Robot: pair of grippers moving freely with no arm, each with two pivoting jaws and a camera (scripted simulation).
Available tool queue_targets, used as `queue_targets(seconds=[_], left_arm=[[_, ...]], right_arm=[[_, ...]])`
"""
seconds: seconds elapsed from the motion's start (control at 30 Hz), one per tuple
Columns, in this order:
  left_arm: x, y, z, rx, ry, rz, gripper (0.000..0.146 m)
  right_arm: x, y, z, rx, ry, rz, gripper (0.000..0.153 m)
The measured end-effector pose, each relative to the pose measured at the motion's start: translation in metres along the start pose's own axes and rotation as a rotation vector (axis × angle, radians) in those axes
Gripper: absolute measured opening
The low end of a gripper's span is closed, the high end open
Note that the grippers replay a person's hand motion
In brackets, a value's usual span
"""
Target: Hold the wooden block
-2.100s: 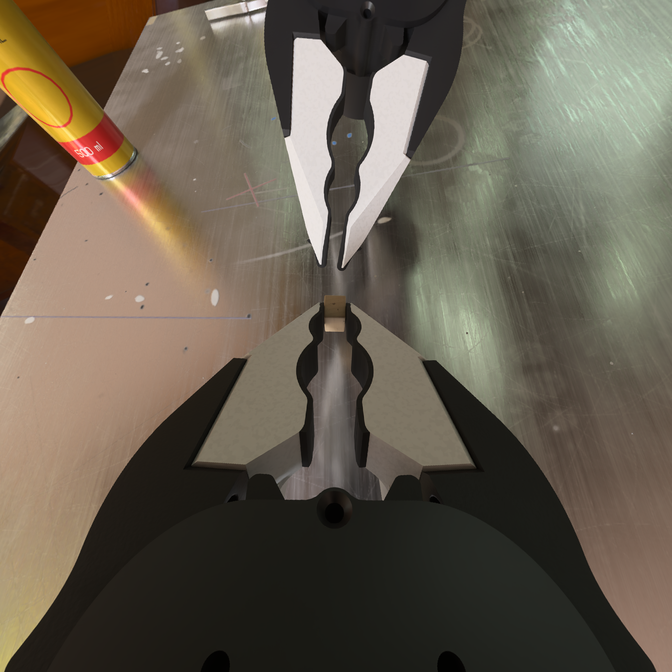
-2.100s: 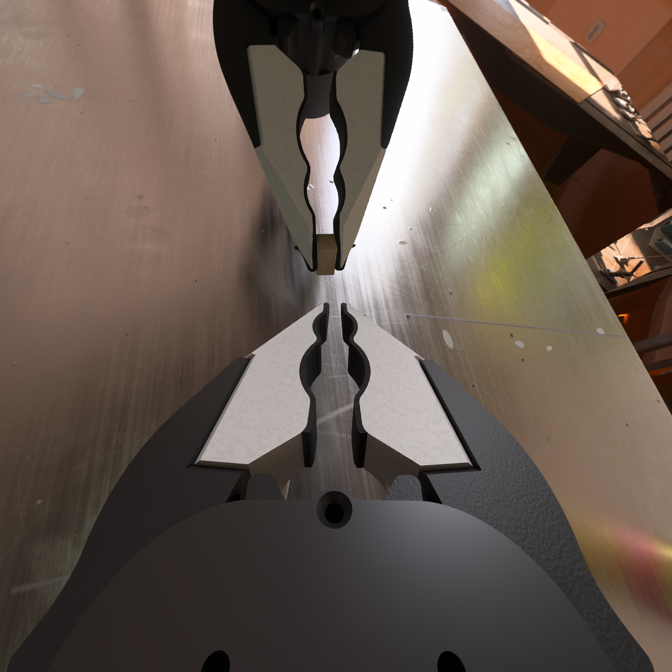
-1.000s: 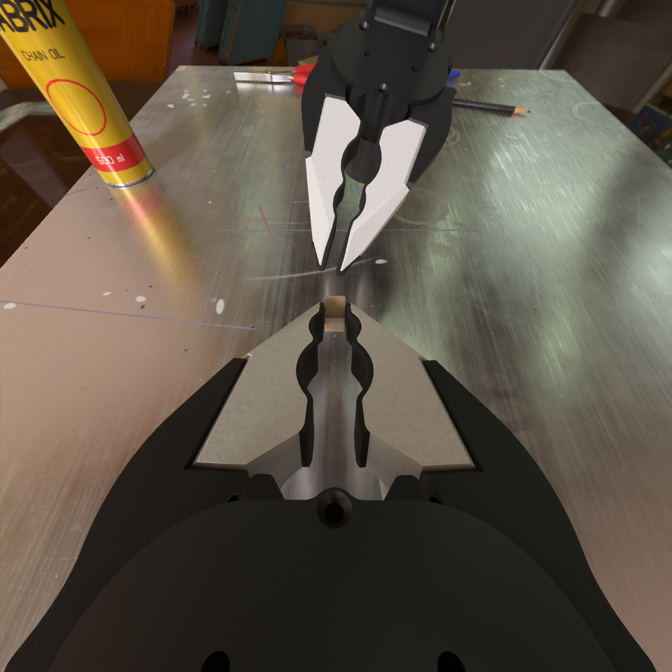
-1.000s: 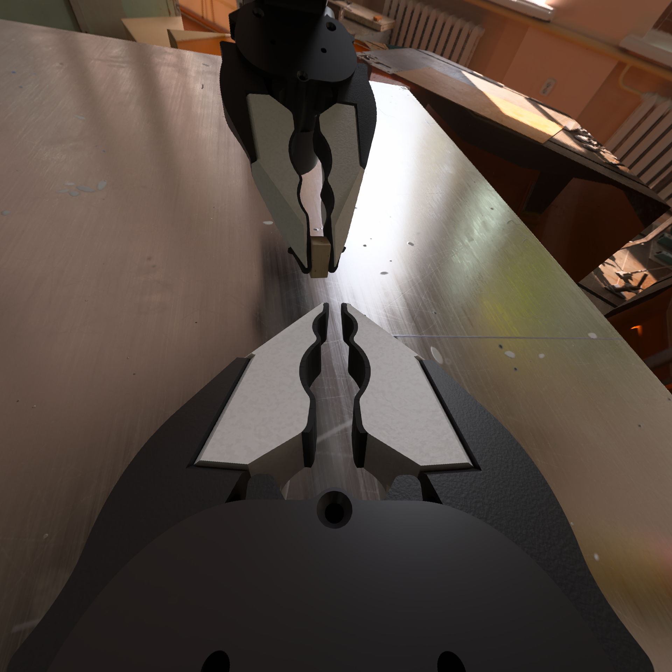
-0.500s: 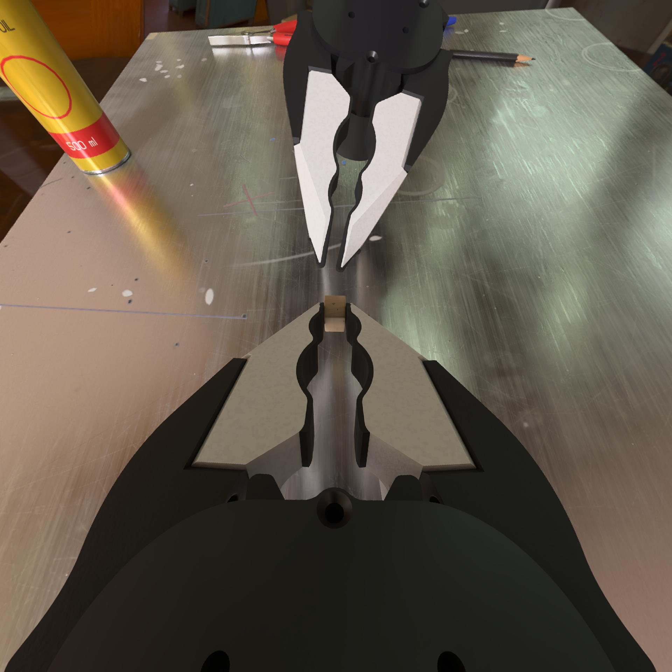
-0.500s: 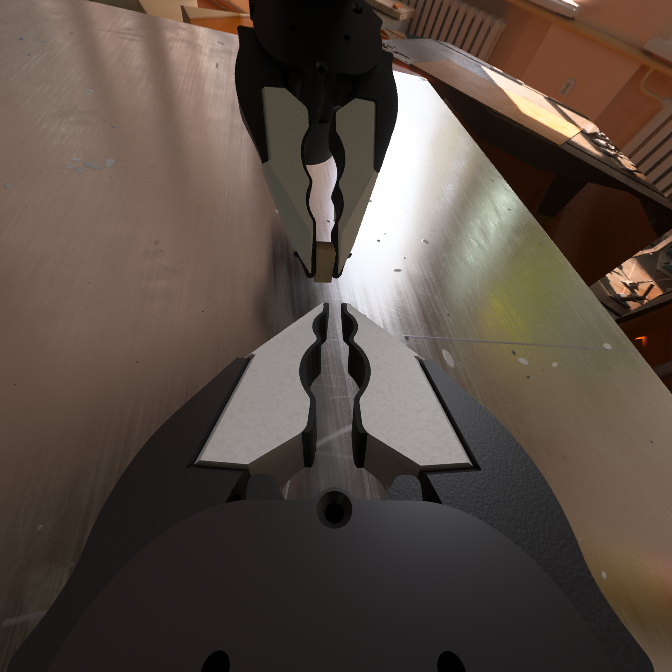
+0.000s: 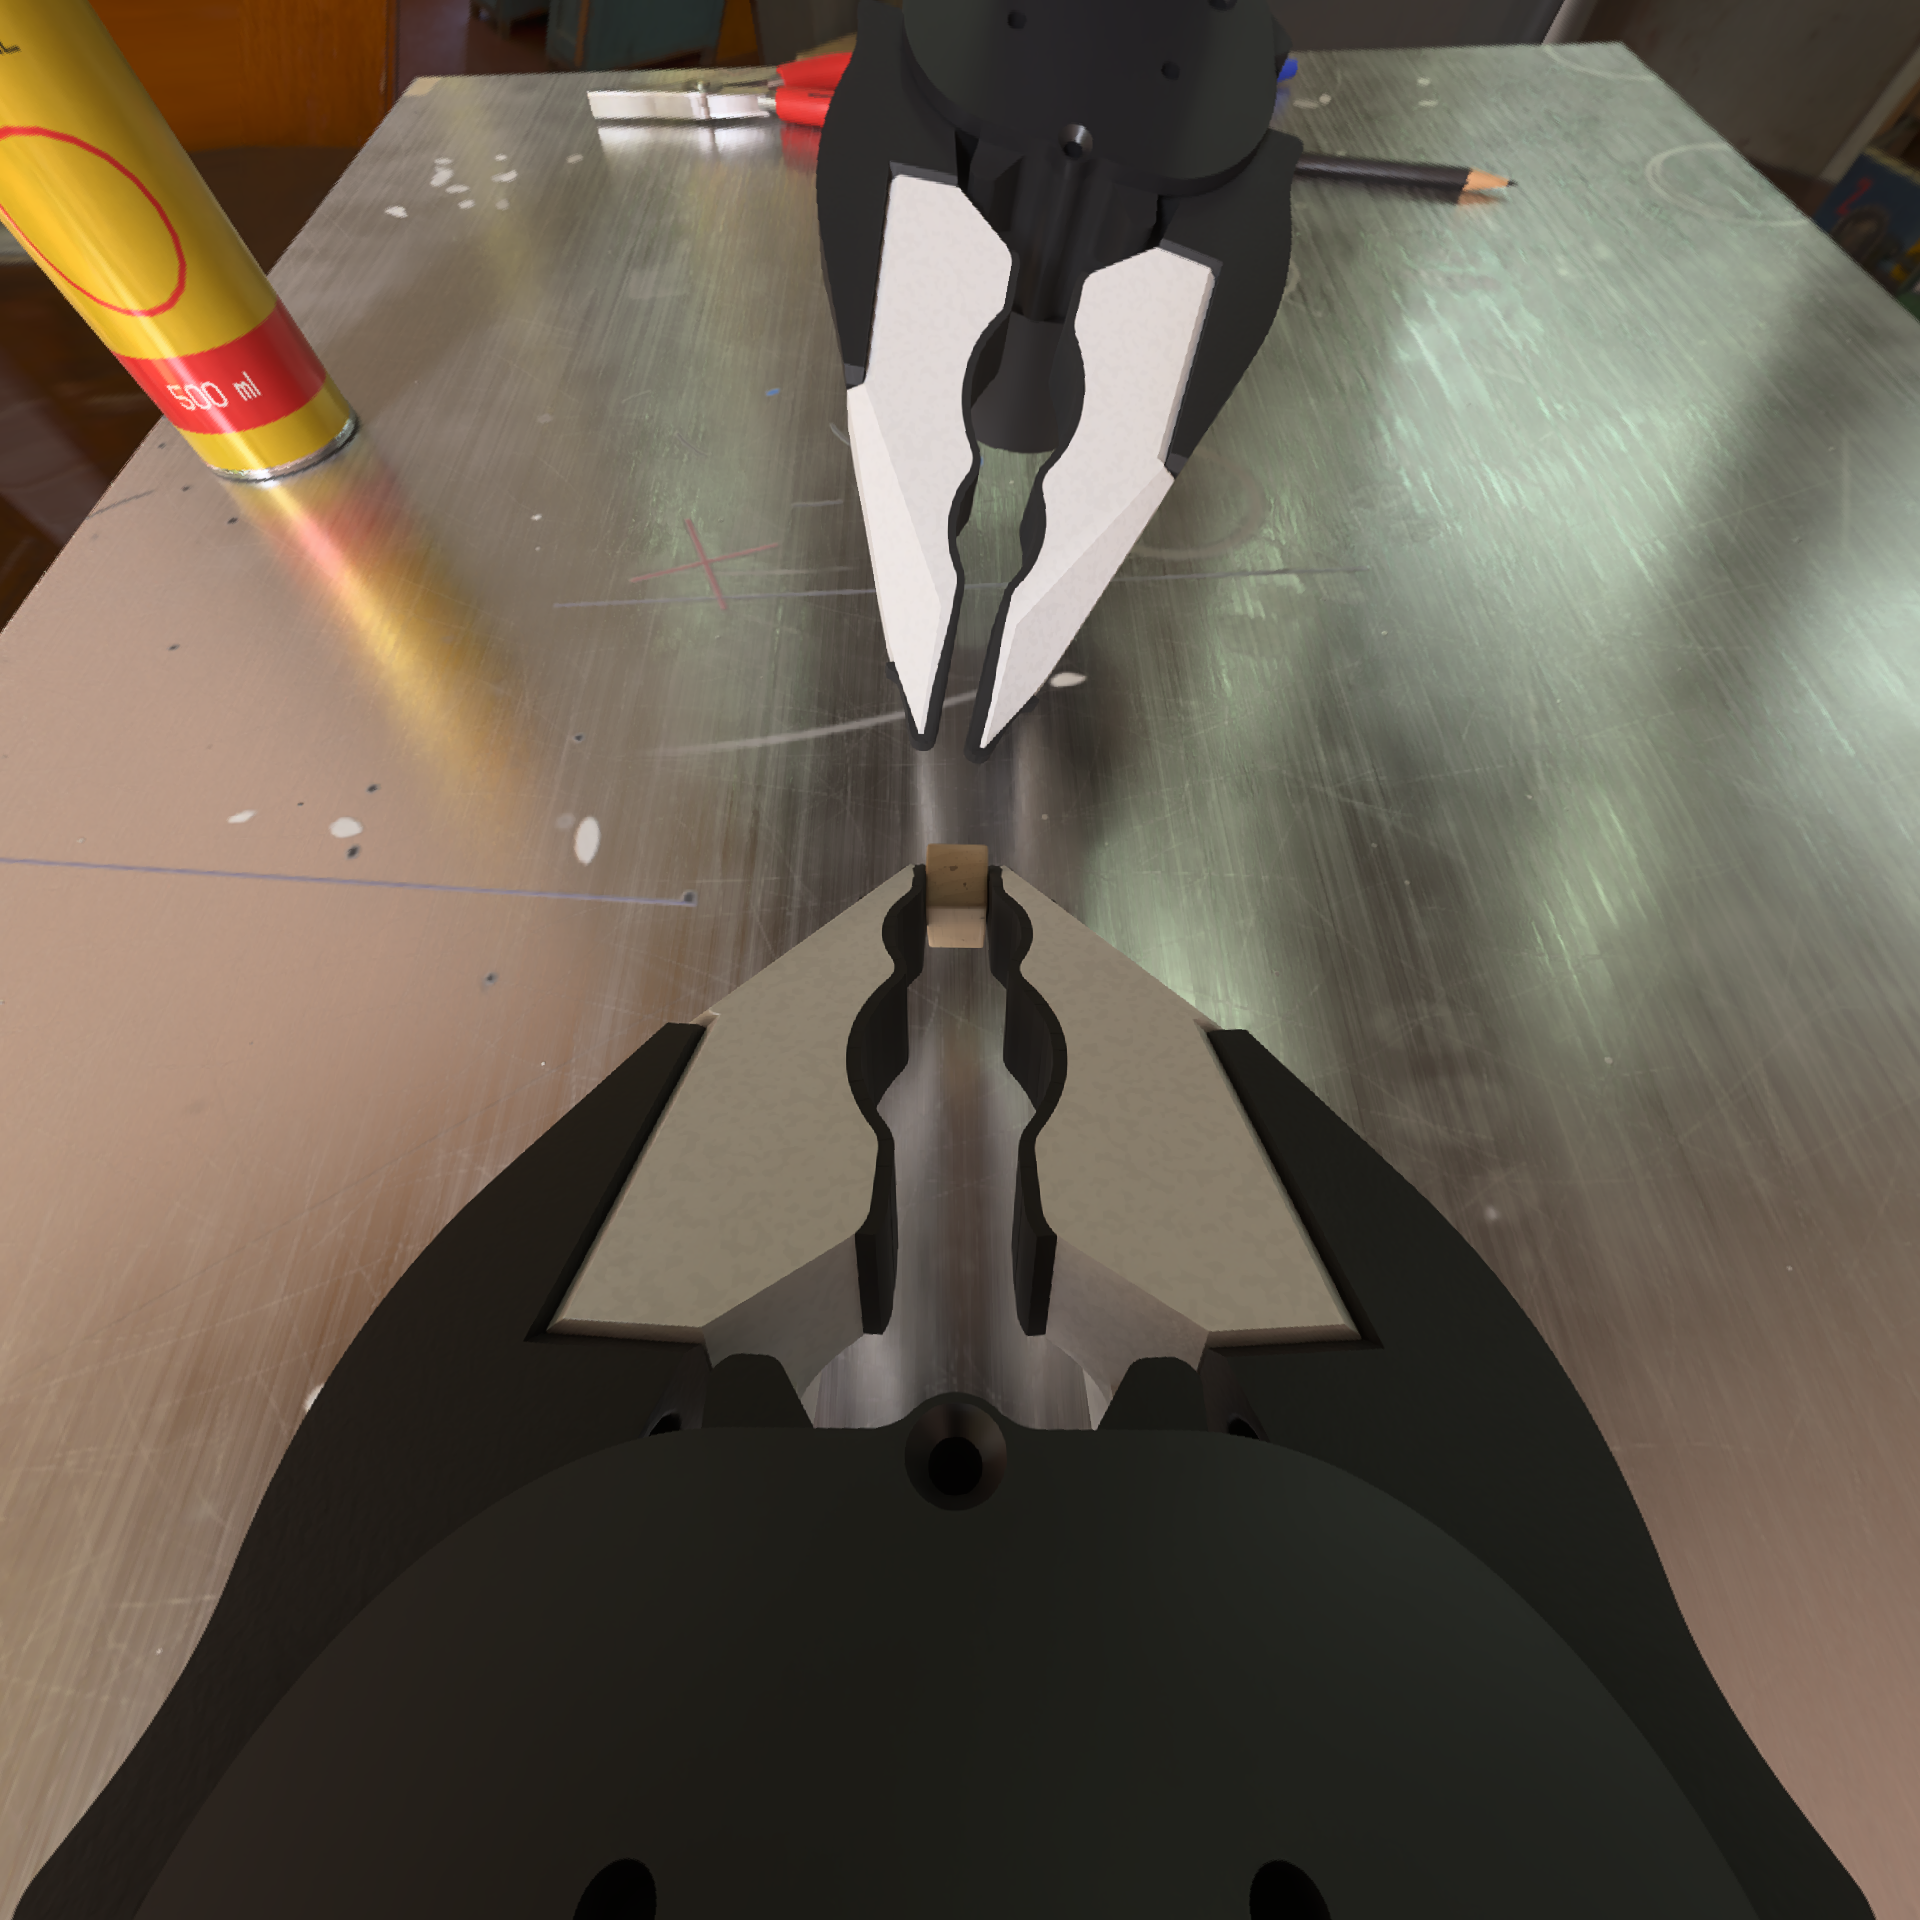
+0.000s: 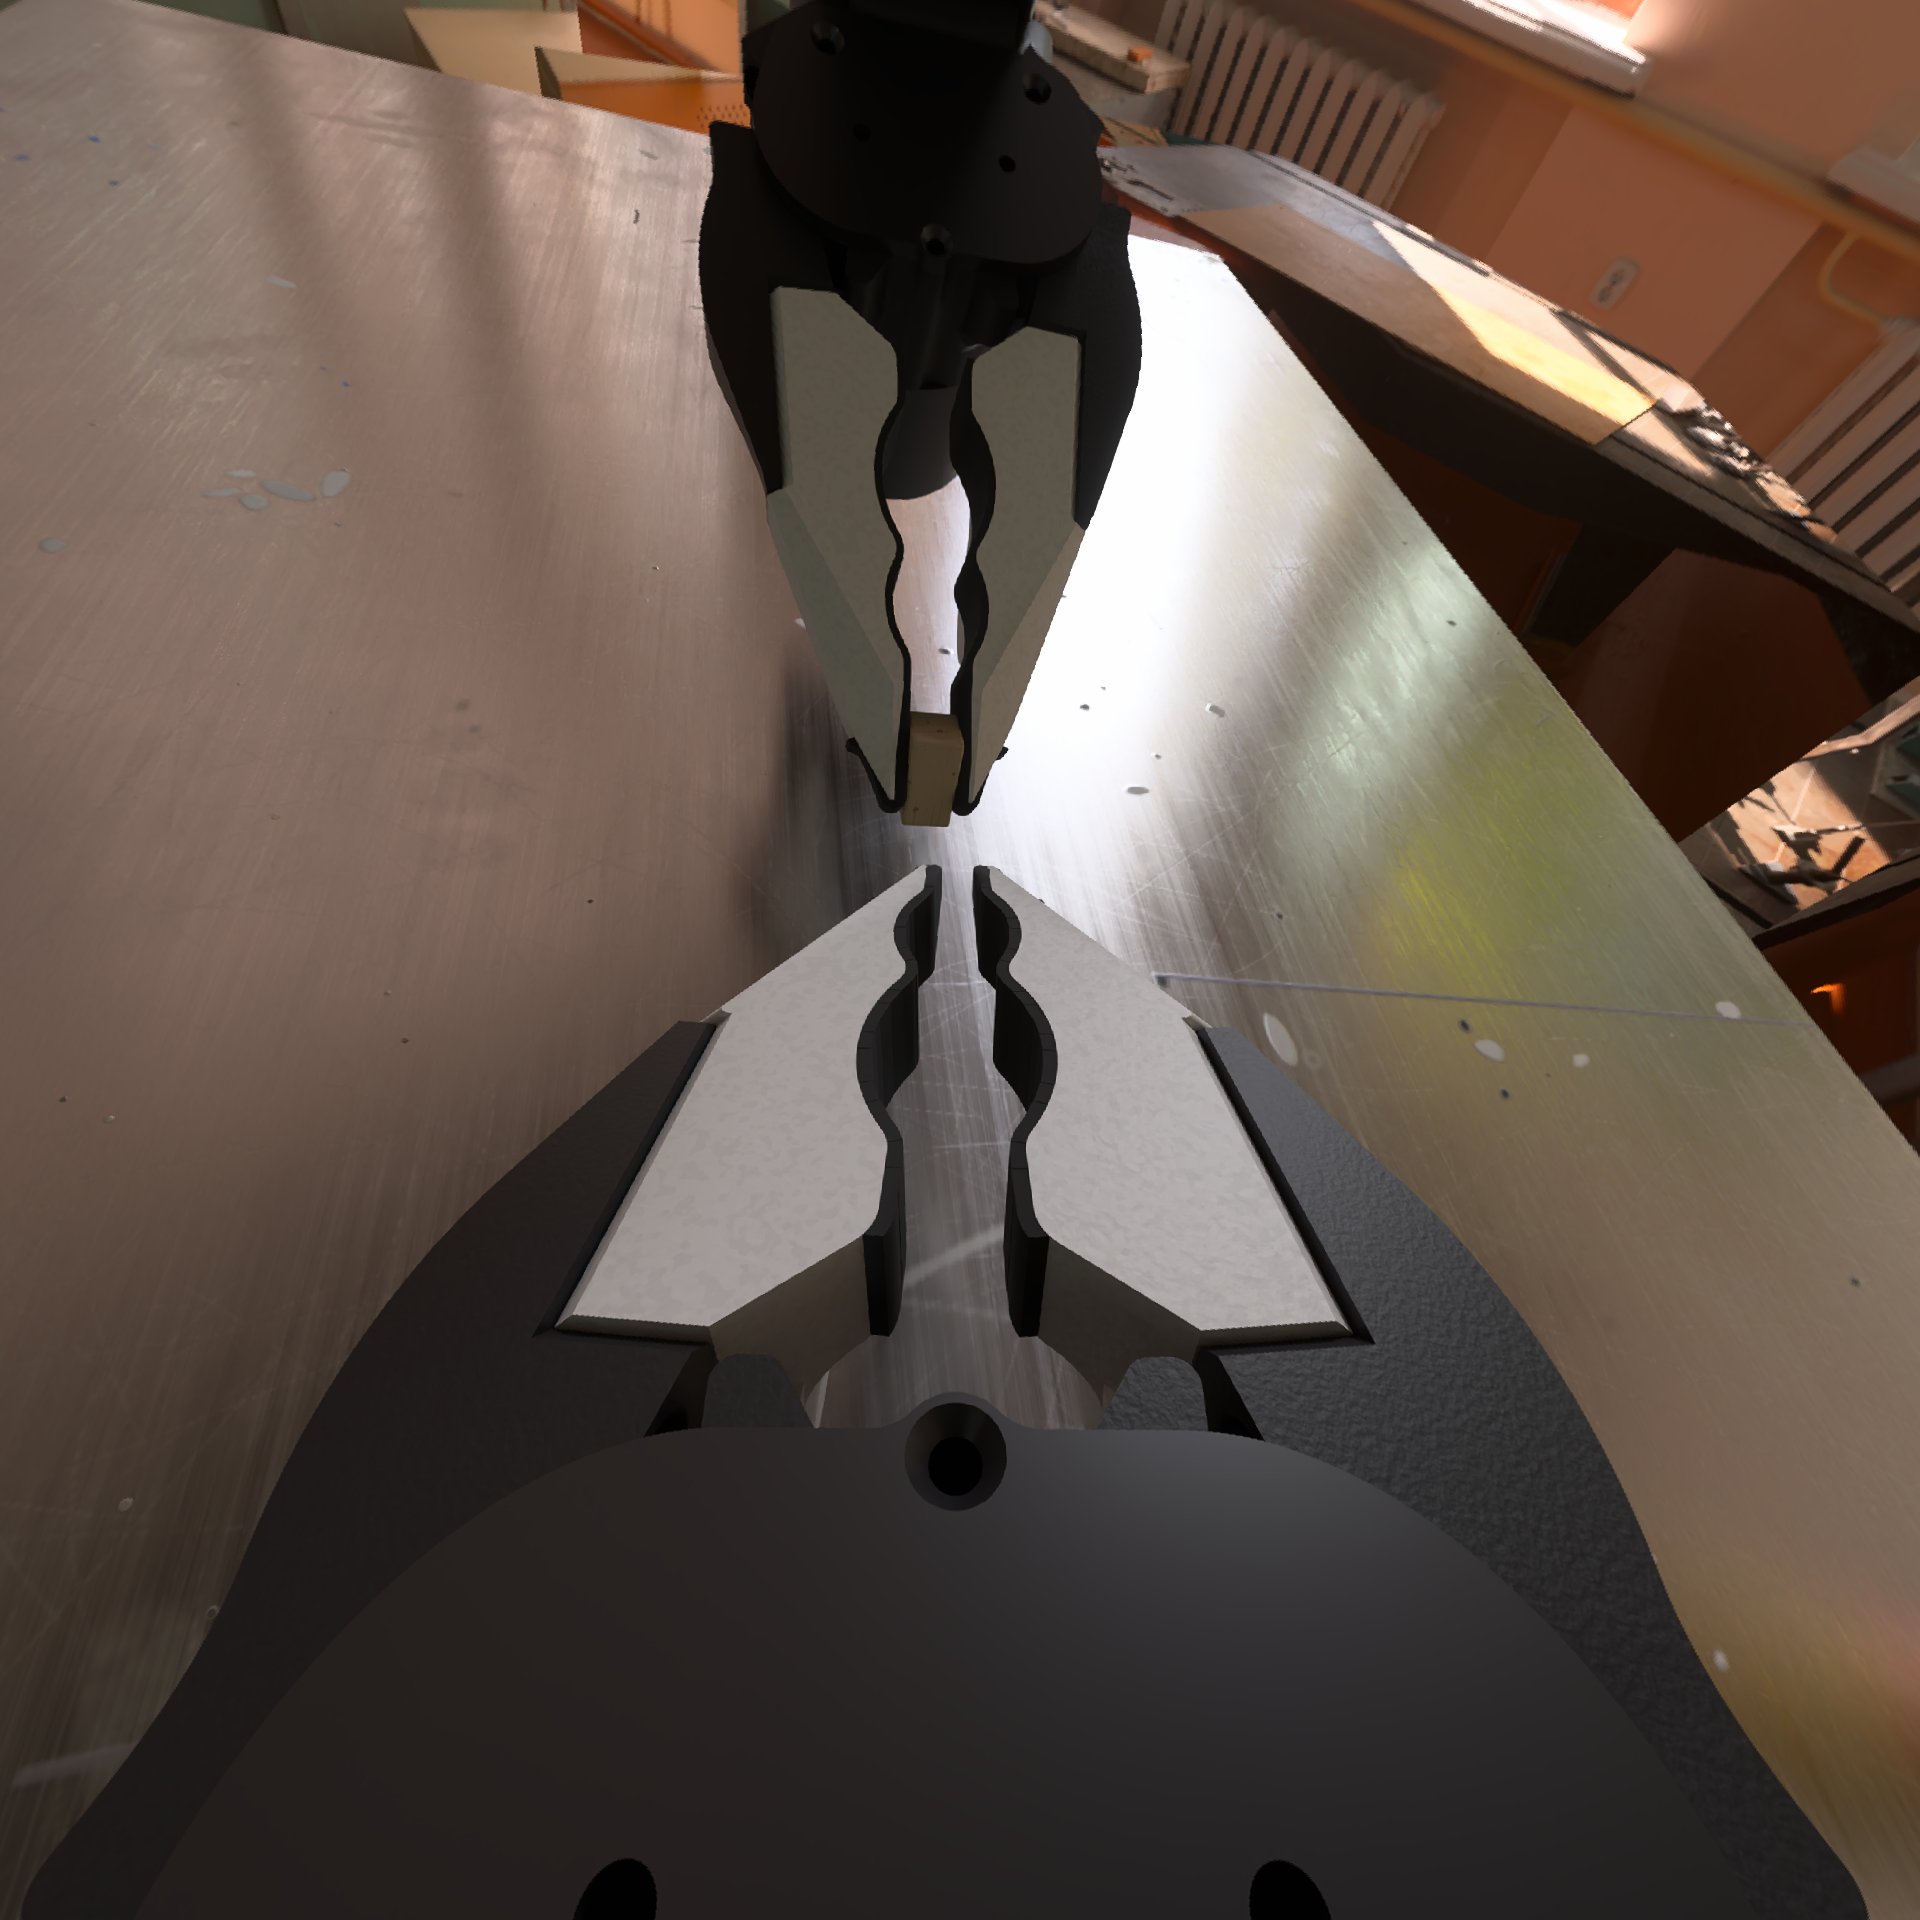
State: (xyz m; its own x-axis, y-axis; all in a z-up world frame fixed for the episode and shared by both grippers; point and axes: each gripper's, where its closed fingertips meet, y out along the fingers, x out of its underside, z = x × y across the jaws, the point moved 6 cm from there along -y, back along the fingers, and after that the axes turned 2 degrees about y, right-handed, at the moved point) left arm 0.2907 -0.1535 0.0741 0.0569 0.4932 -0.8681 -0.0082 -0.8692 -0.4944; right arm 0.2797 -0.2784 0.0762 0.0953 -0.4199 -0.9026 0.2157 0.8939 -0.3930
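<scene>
A small pale wooden block (image 7: 956, 871) sits clamped between the tips of my left gripper (image 7: 956, 883), held a little above the metal table (image 7: 1455, 831). The block also shows in the right wrist view (image 8: 928, 769), sticking out of the left gripper (image 8: 928, 800). My right gripper (image 8: 953, 878) faces it tip to tip, a short gap away. Its fingers are nearly together with only a narrow slit, and they hold nothing. It shows across from me in the left wrist view (image 7: 948, 743).
A yellow and red spray can (image 7: 156, 260) stands at the table's far left. A red-handled tool (image 7: 727, 102) and a pencil (image 7: 1403, 177) lie at the far edge. A wooden bench (image 8: 1558, 364) stands beyond the table's right edge.
Both grippers have kept facing each other tip to tip while tilting up and down a little. The block has stayed in the left gripper. The right fingers' gap is unchanged.
</scene>
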Motion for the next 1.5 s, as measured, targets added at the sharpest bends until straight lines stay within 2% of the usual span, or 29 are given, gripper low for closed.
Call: queue_targets(seconds=[0.2,0.47,0.8,1.03,1.5], left_arm=[[-0.0016,-0.0016,-0.0013,-0.004,-0.013,0.023,0.011],[-0.0001,-0.0028,-0.0047,-0.012,-0.053,0.014,0.011],[-0.0049,-0.009,-0.0032,-0.035,0.014,0.044,0.011],[-0.0022,-0.0052,-0.0037,-0.058,0.018,-0.001,0.011],[-0.0064,-0.0069,-0.0008,-0.031,0.016,0.05,0.011]], right_arm=[[-0.0025,-0.0013,-0.0005,0.033,-0.067,0.012,0.006],[-0.0028,0.003,-0.0045,0.134,-0.269,-0.038,0.006],[-0.0061,0.0009,0.0025,0.06,-0.009,0.066,0.006],[-0.0031,0.0032,0.0014,0.087,-0.073,0.016,0.006],[-0.002,0.0014,0.0031,0.047,-0.002,0.046,0.006]])
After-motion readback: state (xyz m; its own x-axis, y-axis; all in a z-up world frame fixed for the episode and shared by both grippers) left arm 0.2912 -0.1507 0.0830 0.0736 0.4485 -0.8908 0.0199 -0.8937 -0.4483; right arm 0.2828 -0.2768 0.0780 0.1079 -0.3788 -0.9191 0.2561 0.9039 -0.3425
